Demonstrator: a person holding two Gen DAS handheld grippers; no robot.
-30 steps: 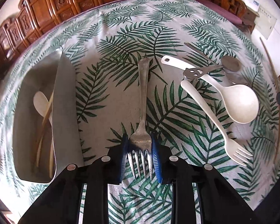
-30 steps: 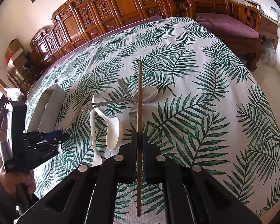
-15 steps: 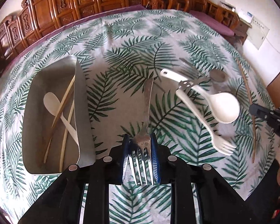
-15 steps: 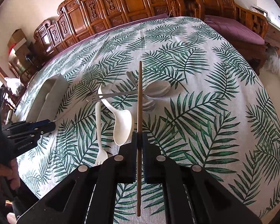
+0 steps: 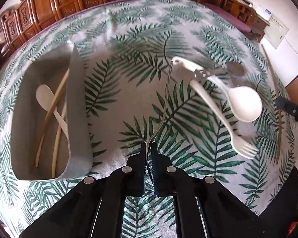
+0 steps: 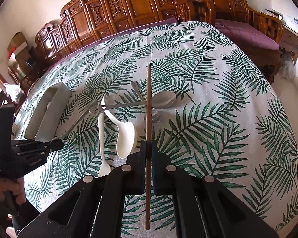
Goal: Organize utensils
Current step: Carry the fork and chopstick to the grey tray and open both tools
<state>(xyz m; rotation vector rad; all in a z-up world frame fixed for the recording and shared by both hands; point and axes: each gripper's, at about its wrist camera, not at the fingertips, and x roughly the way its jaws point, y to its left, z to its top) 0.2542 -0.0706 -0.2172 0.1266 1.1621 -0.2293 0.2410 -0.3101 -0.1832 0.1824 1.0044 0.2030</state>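
1. Left gripper [image 5: 148, 148]: I have its fingers clenched on the metal fork [image 5: 164, 107]. Fork is turned edge-on, handle pointing away from me and raised over the desk [image 5: 129, 99], tine end hidden between the pads.
2. Right gripper [image 6: 148, 148]: fingers clenched on a dark wooden chopstick [image 6: 148, 107]. It runs straight through the pads, sticking out both ends, held above the cloth.
3. Near right of the fork in the left view: white plastic fork [image 5: 224, 117] and white ladle-type spoon [image 5: 242, 101], lying loose on the leaf-print cloth, handles crossing.
4. Just beyond those: a slotted metal utensil [image 6: 117, 106] laid across the white handles, and a metal spoon [image 6: 164, 99]. Looks like a second metal spoon underneath; can't confirm.
5. Left side: grey tray [image 5: 77, 103] standing on the desk, well apart from the loose pile. Inside: a white spoon [image 5: 49, 103] and pale chopsticks [image 5: 57, 99], crossing each other.
6. Between the held fork and the tray: bare cloth only.
7. Far edge: carved wooden bench backs [image 6: 129, 13] along the desk, purple cushion [image 6: 246, 33] at right.
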